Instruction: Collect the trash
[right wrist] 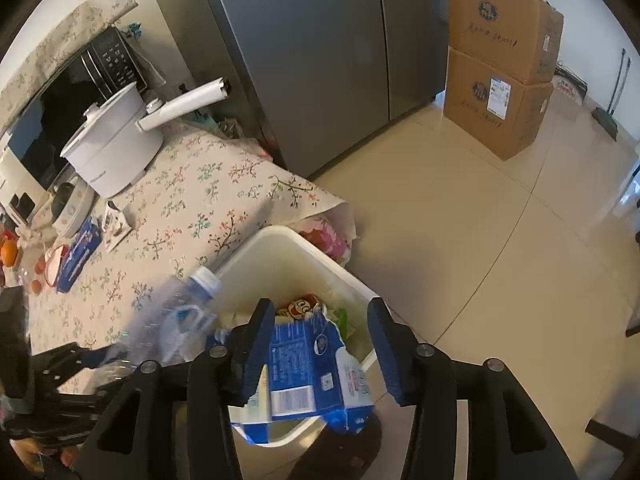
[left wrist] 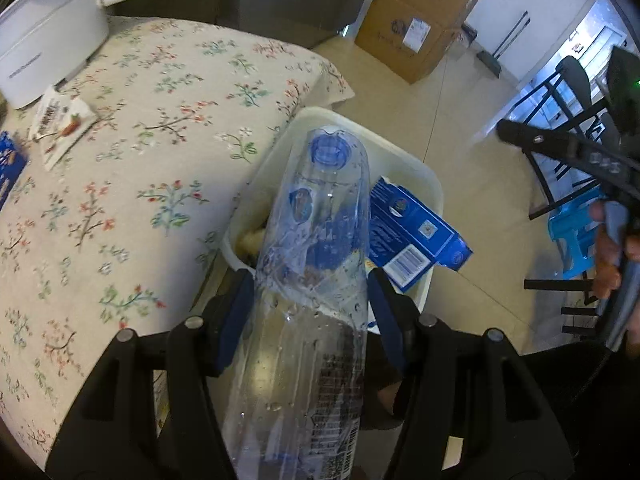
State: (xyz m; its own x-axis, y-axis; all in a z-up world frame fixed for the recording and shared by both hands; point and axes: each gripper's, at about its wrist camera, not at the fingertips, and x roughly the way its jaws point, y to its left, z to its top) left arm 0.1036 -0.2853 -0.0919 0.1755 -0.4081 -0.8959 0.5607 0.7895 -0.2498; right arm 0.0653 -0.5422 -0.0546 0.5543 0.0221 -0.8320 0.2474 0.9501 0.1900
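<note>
The left gripper point(left wrist: 312, 280) pinches the bottle point(left wrist: 316, 240), cap-forward over the bin point(left wrist: 434, 188); the right gripper's point(right wrist: 320, 344) jaws are spread, the carton point(right wrist: 308, 364) loose between them.

Soft daylight, bright at right; fisheye-bent edges, slight motion blur.

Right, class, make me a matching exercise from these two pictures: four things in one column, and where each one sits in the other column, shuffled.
Things:
1. bottle
2. carton
3. pot
4. boxes

Places:
A. stacked on the floor beside the fridge
B. on the flowered cloth
C. leaning on the bin rim, between open pads
D. clamped in the left claw

Pairs: 1-D, 2-C, 3-B, 4-A
</note>
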